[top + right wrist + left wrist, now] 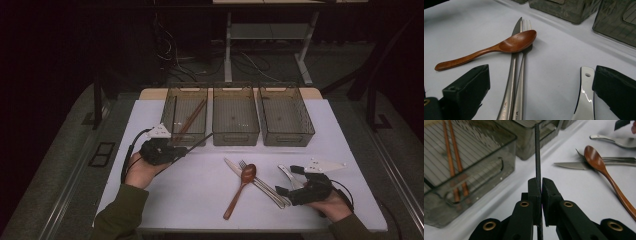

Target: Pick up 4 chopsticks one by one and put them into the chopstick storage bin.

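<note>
Though tiny, unreadable marks on cutlery handles (510,107)

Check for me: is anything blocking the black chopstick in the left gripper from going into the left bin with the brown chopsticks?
Nothing visible blocks it. The left gripper is clamped on the black chopstick just in front of the left bin, whose top is open; the brown chopsticks lie inside, leaving room.
</note>
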Motion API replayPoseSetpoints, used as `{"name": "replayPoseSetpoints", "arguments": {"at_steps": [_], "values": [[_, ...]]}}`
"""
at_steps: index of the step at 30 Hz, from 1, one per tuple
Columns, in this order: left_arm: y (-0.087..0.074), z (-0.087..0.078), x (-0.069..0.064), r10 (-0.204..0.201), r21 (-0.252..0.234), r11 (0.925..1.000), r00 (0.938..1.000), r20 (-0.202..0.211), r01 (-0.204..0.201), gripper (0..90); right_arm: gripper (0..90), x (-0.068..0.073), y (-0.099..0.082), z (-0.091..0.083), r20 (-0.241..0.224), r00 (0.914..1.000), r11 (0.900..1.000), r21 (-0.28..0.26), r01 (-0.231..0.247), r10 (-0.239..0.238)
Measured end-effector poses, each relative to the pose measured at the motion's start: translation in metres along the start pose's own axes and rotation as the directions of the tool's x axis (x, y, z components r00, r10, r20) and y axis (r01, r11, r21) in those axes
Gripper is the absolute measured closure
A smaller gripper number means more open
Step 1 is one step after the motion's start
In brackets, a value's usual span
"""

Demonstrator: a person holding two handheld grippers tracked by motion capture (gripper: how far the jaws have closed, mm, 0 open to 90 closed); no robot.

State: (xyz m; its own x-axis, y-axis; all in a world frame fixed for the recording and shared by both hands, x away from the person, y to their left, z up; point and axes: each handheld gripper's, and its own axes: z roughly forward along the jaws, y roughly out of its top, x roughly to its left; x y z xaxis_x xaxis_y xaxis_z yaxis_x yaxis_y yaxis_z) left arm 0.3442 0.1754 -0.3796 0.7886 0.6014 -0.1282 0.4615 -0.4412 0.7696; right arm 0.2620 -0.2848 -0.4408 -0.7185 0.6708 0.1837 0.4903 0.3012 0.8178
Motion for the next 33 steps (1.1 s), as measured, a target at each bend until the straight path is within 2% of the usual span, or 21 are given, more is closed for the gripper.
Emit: {"name": "replayPoseSetpoints", "arguments": {"at_steps": [12,21,33], "values": [[0.032,-0.003,0.015,-0.018,-0.040,0.9990,0.9993,-0.034,0.016,85.1,1.1,-0.001,0.000,0.000,0.000,1.0000,1.0000,0.002,-0.007,0.007],[0.051,0.001,0.027,-0.022,-0.043,0.9989,0.9986,-0.048,0.020,85.1,1.1,-0.001,0.000,0.001,0.003,1.0000,1.0000,-0.001,-0.003,0.003],[0.075,0.017,0.054,-0.073,-0.060,0.9960,0.9916,-0.107,0.067,85.1,1.1,-0.001,0.000,0.001,0.002,1.0000,1.0000,0.003,-0.007,0.007]]}}
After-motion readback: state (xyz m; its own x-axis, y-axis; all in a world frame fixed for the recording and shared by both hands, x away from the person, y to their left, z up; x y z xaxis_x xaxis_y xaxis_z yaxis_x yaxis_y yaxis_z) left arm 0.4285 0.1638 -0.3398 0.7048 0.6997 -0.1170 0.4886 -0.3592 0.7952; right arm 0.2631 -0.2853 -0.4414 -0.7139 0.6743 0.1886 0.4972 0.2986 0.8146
